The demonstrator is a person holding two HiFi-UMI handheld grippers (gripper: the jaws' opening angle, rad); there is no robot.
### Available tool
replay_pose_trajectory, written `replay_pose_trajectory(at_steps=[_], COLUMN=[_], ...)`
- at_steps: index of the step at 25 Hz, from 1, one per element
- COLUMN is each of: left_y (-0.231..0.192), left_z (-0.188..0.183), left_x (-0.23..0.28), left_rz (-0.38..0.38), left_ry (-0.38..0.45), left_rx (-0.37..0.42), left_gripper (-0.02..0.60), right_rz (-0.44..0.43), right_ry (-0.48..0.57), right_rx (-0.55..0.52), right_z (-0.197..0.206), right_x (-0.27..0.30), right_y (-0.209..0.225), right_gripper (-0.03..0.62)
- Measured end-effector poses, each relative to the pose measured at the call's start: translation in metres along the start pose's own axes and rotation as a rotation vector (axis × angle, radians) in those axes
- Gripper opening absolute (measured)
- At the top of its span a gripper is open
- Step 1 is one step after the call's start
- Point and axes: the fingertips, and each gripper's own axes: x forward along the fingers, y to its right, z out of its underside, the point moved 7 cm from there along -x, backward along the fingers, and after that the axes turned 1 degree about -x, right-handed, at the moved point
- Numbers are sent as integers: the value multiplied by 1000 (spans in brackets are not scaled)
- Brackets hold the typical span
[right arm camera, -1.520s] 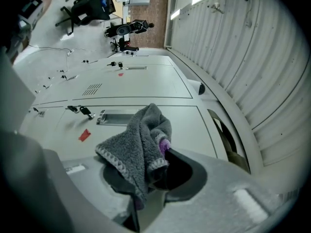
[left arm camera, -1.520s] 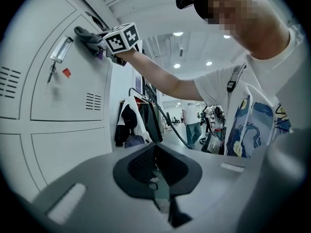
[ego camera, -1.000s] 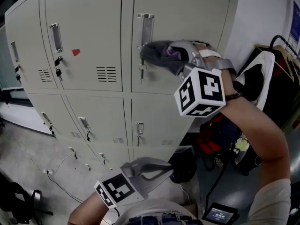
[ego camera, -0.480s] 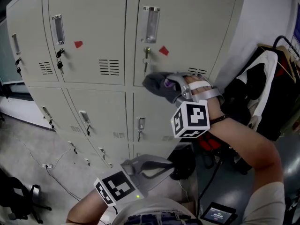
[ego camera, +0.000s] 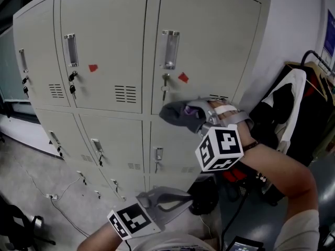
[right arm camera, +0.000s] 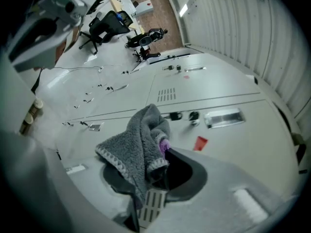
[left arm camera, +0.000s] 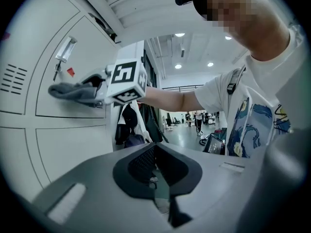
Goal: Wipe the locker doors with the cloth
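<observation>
My right claw (right arm camera: 156, 176) is clamped on the grey cloth (right arm camera: 133, 152), which bunches out ahead of the jaws and appears to rest against the lower part of the top locker door (ego camera: 209, 46) nearest the wall, just below the red mark (ego camera: 182, 77) and the key (ego camera: 165, 82). To wipe well, I judge I should press the flat of the towel to the metal, not the jaw tips, and sweep in overlapping strokes, steering round the key and the recessed handle (ego camera: 169, 48) so nothing snags. My left claw (left arm camera: 163, 198) hangs low by my body, jaws together on nothing, well apart from the lockers.
</observation>
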Motion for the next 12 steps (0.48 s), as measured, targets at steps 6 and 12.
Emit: replay_pose_trajectory(at_steps=[6, 12], left_y=[-2, -4], left_z=[-3, -6], left_x=[2, 2], left_rz=[5, 4], left_ry=[2, 5], left_rx=[14, 22], left_gripper=[3, 3], right_rz=[203, 383], right_ry=[38, 16], right_rx=[-37, -46], right_z=[-25, -37], right_x=[-52, -72], right_y=[110, 220], right_gripper=[101, 101])
